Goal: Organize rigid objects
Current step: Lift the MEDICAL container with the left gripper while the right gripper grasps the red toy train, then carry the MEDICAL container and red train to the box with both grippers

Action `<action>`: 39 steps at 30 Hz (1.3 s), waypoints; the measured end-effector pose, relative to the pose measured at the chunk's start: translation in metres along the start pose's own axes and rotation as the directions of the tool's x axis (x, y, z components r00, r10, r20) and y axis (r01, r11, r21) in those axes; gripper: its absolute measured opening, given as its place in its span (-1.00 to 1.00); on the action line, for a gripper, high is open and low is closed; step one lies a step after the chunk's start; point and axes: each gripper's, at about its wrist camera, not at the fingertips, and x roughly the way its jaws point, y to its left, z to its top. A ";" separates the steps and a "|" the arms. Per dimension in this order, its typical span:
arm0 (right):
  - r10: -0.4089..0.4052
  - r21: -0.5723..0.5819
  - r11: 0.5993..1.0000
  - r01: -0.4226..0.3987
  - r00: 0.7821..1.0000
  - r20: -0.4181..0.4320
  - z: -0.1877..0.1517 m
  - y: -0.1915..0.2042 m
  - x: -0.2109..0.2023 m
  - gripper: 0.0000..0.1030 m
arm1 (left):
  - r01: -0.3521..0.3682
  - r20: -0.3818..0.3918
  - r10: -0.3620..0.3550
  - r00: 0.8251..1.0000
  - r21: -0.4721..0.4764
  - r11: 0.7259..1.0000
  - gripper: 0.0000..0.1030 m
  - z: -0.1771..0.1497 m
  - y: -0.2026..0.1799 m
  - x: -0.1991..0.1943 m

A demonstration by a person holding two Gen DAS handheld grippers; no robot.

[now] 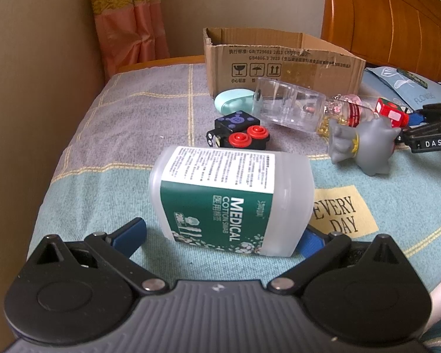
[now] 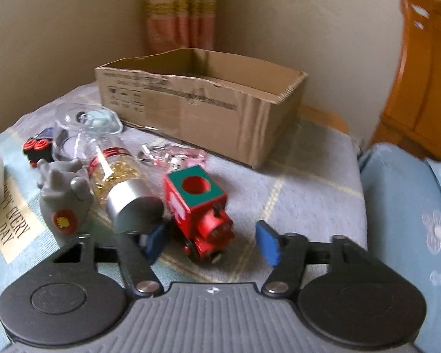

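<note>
A white cotton swab box with a green "MEDICAL" label lies on the bed between the blue pads of my left gripper, which is open around it. My right gripper is open, its pads on either side of a red toy train. The right gripper also shows at the right edge of the left wrist view. An open cardboard box stands behind the clutter; it also shows in the left wrist view.
On the bedspread lie a grey rubber toy, a clear bottle with gold bits and a silver cap, a black block with red buttons, a clear plastic container and a mint green case. A wooden headboard stands on the right.
</note>
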 end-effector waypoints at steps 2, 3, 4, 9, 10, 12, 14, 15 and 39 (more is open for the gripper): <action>0.007 -0.023 1.000 -0.007 1.000 -0.003 0.000 0.005 -0.002 -0.04 | -0.001 -0.002 0.001 1.000 -0.001 1.000 0.99 0.000 0.000 0.000; 0.005 -0.028 1.000 -0.005 1.000 -0.006 -0.001 0.007 -0.004 -0.05 | -0.001 -0.003 0.001 1.000 -0.001 1.000 0.99 0.000 0.000 0.001; 0.009 -0.030 1.000 -0.009 1.000 -0.006 -0.001 0.009 -0.007 -0.10 | 0.000 -0.005 0.000 1.000 -0.001 1.000 0.99 0.001 0.000 0.000; 0.028 -0.005 1.000 -0.028 1.000 0.012 -0.001 0.013 -0.018 -0.13 | -0.001 -0.016 0.000 1.000 -0.003 1.000 0.99 0.002 0.001 0.000; 0.024 -0.004 1.000 -0.024 1.000 0.014 0.000 0.012 -0.018 -0.13 | -0.001 -0.019 0.001 1.000 -0.004 1.000 0.99 0.002 0.001 0.000; 0.007 -0.009 1.000 -0.007 1.000 0.014 0.003 0.012 -0.015 -0.13 | -0.005 -0.021 0.005 1.000 -0.008 1.000 0.96 0.003 0.000 0.000; -0.003 -0.011 1.000 0.003 1.000 0.015 0.006 0.010 -0.011 -0.13 | 0.001 -0.018 -0.002 1.000 -0.018 1.000 0.95 0.004 0.000 -0.001; -0.004 -0.010 1.000 0.005 1.000 0.014 0.006 0.009 -0.010 -0.13 | 0.005 -0.015 -0.006 1.000 -0.025 1.000 0.94 0.005 0.001 -0.001; 0.010 -0.001 1.000 -0.010 1.000 -0.001 0.018 0.005 -0.020 -0.35 | 0.043 -0.036 -0.043 0.998 -0.004 0.999 0.65 0.026 -0.001 -0.005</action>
